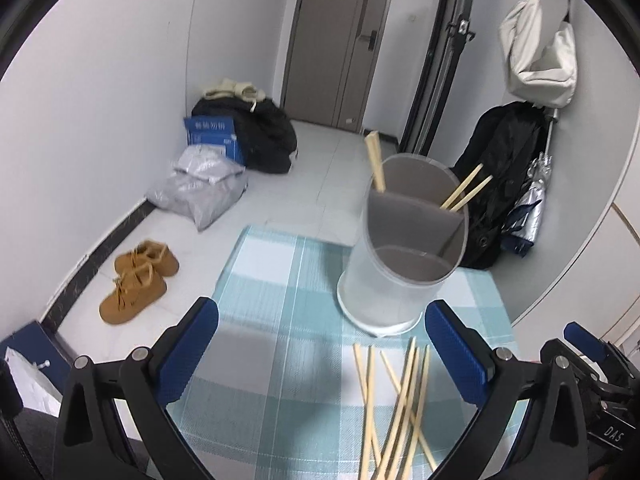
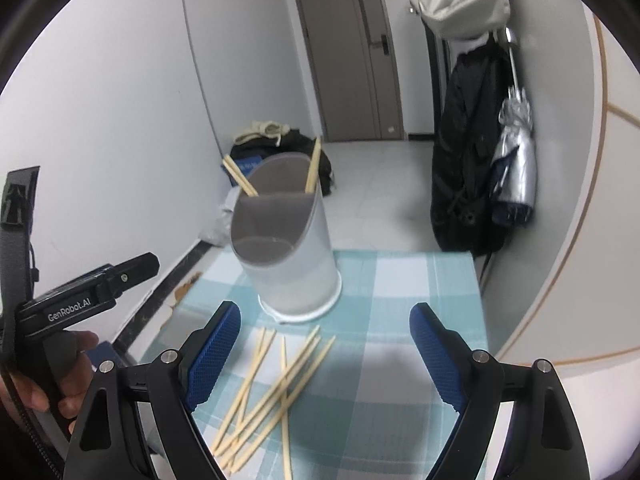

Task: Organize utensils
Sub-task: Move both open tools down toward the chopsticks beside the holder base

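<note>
A frosted white utensil holder (image 1: 400, 252) with grey dividers stands on the teal checked tablecloth (image 1: 272, 304); it also shows in the right wrist view (image 2: 292, 248). Chopsticks (image 1: 376, 160) stand in its rear compartments. Several loose wooden chopsticks (image 1: 396, 412) lie in a crossed pile in front of it, seen too in the right wrist view (image 2: 272, 388). My left gripper (image 1: 320, 344) is open and empty, left of the pile. My right gripper (image 2: 324, 348) is open and empty above the pile.
The table (image 2: 452, 272) ends just behind the holder. On the floor lie tan shoes (image 1: 138, 280), a grey bag (image 1: 200, 188) and black bags (image 1: 260, 136). A black coat (image 2: 468, 152) and an umbrella (image 2: 516, 160) hang at the right wall.
</note>
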{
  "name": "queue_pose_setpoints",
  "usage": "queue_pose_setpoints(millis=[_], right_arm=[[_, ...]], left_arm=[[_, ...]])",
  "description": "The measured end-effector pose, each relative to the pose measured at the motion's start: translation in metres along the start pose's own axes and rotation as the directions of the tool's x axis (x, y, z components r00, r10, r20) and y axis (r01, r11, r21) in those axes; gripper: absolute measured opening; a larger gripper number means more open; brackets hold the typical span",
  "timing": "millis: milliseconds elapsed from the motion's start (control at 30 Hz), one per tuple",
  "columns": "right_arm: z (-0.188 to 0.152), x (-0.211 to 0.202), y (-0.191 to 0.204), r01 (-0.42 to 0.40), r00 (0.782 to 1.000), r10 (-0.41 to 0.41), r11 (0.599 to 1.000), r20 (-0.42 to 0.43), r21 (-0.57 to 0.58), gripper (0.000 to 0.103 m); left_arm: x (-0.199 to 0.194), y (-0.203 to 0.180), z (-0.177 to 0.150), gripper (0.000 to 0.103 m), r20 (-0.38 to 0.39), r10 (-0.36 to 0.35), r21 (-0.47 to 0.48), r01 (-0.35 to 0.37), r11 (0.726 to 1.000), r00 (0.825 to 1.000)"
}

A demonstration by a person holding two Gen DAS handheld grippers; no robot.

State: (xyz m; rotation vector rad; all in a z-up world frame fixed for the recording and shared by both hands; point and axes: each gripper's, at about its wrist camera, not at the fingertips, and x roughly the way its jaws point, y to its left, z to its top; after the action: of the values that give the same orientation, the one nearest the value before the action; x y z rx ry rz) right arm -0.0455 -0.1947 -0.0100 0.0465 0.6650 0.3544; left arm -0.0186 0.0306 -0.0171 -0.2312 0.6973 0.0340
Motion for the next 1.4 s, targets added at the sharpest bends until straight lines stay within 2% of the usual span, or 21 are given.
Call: queue_pose_setpoints(millis=[300, 500, 600, 633, 733, 800, 933, 1000, 1067, 1133, 1333, 1400], right_arm=[[-0.017, 0.033, 0.004, 0.001, 0.99, -0.006, 0.999, -0.14, -0.038, 0.086], [-0.024, 0.064, 0.005, -0.023, 0.968, 0.018, 1.0, -0.249, -0.018, 0.082], [-0.025, 0.083, 0.003, -0.018, 0.949, 0.013, 1.0, -0.315, -0.013, 0.07], [-0.024, 0.089, 0.002, -0.028, 0.942, 0.023, 1.0, -0.334, -0.009, 0.062], [-0.025, 0.11, 0.0, -0.045, 0.913, 0.04, 0.999, -0.407, -0.003, 0.05], [-0.025, 0.119, 0.0, -0.038, 0.905, 0.028, 0.999, -0.425, -0.015, 0.047], [-0.025, 0.137, 0.003, -0.013, 0.886, -0.012, 0.999, -0.464, -0.05, 0.035], [-0.025, 0.146, 0.004, 0.001, 0.877, -0.028, 0.998, -0.48, -0.056, 0.034], [-0.025, 0.152, 0.006, 0.027, 0.867, -0.061, 0.997, -0.495, -0.076, 0.027], [-0.026, 0.157, 0.009, 0.028, 0.858, -0.068, 0.996, -0.509, -0.086, 0.025], [-0.029, 0.162, 0.024, 0.079, 0.855, -0.152, 0.983, -0.496, -0.166, 0.022], [-0.03, 0.161, 0.026, 0.071, 0.858, -0.142, 0.984, -0.494, -0.161, 0.011]], left_arm=[[0.022, 0.016, 0.008, 0.102, -0.07, 0.002, -0.052, -0.006, 0.999, 0.998], [0.035, 0.03, 0.016, 0.102, -0.11, 0.018, -0.11, -0.03, 0.993, 0.994], [0.04, 0.035, 0.018, 0.102, -0.126, 0.029, -0.121, -0.044, 0.992, 0.992], [0.042, 0.038, 0.019, 0.102, -0.132, 0.028, -0.131, -0.045, 0.99, 0.991], [0.044, 0.045, 0.018, 0.102, -0.149, 0.026, -0.158, -0.05, 0.986, 0.989], [0.047, 0.048, 0.019, 0.102, -0.158, 0.021, -0.173, -0.049, 0.984, 0.987], [0.05, 0.054, 0.02, 0.102, -0.177, 0.016, -0.197, -0.052, 0.979, 0.984], [0.052, 0.055, 0.021, 0.102, -0.186, 0.013, -0.204, -0.052, 0.978, 0.982], [0.052, 0.057, 0.021, 0.102, -0.19, 0.009, -0.212, -0.05, 0.976, 0.982], [0.053, 0.058, 0.021, 0.102, -0.193, 0.008, -0.213, -0.05, 0.976, 0.981], [0.054, 0.06, 0.022, 0.102, -0.199, 0.007, -0.216, -0.051, 0.975, 0.98], [0.054, 0.061, 0.022, 0.102, -0.201, 0.012, -0.214, -0.056, 0.975, 0.98]])
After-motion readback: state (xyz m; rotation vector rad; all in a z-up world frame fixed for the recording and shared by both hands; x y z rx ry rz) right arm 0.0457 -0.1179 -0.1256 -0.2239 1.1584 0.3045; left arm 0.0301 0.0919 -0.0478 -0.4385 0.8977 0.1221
